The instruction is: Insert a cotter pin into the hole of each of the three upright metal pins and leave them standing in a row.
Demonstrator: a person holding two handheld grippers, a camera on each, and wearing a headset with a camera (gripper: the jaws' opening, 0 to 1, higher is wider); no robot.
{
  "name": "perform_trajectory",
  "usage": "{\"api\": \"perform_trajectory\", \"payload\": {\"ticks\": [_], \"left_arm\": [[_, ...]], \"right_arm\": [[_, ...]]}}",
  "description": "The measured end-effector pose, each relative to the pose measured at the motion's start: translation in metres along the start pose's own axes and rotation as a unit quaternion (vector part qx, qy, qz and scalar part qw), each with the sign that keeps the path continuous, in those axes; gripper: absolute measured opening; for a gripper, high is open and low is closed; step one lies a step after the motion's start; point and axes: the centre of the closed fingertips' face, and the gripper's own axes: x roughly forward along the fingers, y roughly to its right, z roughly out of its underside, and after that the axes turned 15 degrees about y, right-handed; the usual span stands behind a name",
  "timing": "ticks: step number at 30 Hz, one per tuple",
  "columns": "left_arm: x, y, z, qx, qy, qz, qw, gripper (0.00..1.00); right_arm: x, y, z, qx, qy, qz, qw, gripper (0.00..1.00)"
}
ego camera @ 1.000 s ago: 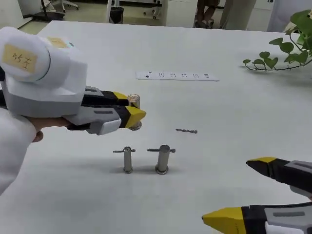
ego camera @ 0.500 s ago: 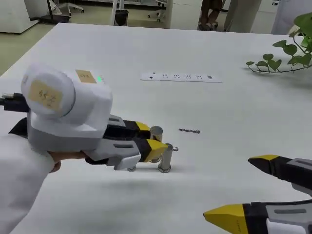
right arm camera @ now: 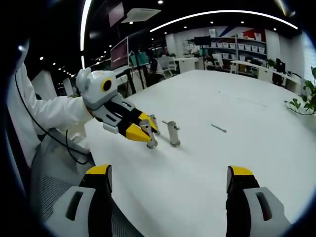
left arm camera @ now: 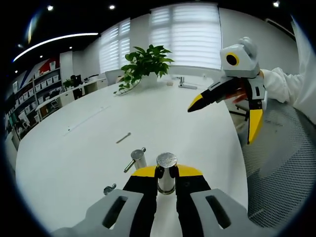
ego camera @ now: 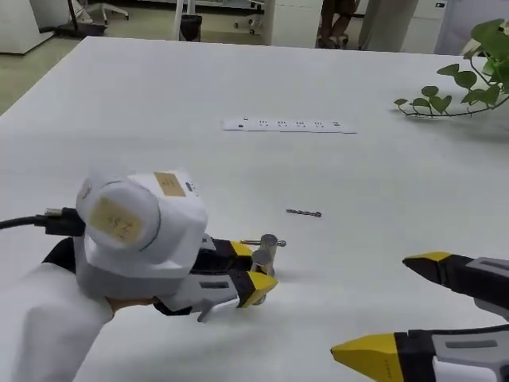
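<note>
Left claw (left arm camera: 166,174) clenched on a short upright steel pin with a flat round head (left arm camera: 166,162); pin's foot hidden between the jaws; in the head view the claw's grey body covers most of it. Just beside the held pin stands a second steel pin with a cotter pin through it (left arm camera: 138,159); a third metal pin (left arm camera: 109,188) is mostly hidden behind the claw, only its top clear. A loose thin cotter pin (ego camera: 304,213) lies beyond the held pin, apart. Right claw (ego camera: 380,309) released, jaws wide, cut off at the frame edge, well apart from the held pin; bare white counter (ego camera: 358,175) between.

Silver metal pins (ego camera: 268,247), yellow-tipped black left tongs (ego camera: 254,267), white table (ego camera: 358,175), green plant (left arm camera: 144,60)
</note>
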Motion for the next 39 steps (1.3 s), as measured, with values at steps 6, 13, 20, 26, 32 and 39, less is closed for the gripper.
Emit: {"api": "perform_trajectory", "payload": {"ticks": [6,13,20,26,32,39], "left_arm": [[0.009,0.008,0.01,0.002,-0.007,0.01,0.9999,0.09],[0.015,0.014,0.022,-0.003,-0.021,0.017,0.9996,0.09],[0.016,0.016,0.026,0.001,-0.025,0.021,0.9995,0.09],[0.015,0.015,0.026,-0.006,-0.018,0.022,0.9996,0.1],[0.012,0.015,0.028,-0.011,-0.005,0.02,0.9997,0.1],[0.013,0.015,0.027,-0.014,0.001,0.018,0.9997,0.1]], "right_arm": [[-0.001,0.001,0.0,0.007,0.004,0.003,1.0,0.95],[-0.001,0.002,0.003,0.007,0.0,0.002,1.0,0.95],[-0.001,0.002,0.004,0.006,-0.003,0.0,1.0,0.95],[-0.001,0.003,0.003,0.006,-0.002,0.001,1.0,0.95],[0.0,0.003,0.004,0.006,-0.003,0.001,1.0,0.95],[-0.001,0.002,0.003,0.005,-0.002,0.002,1.0,0.95]]}}
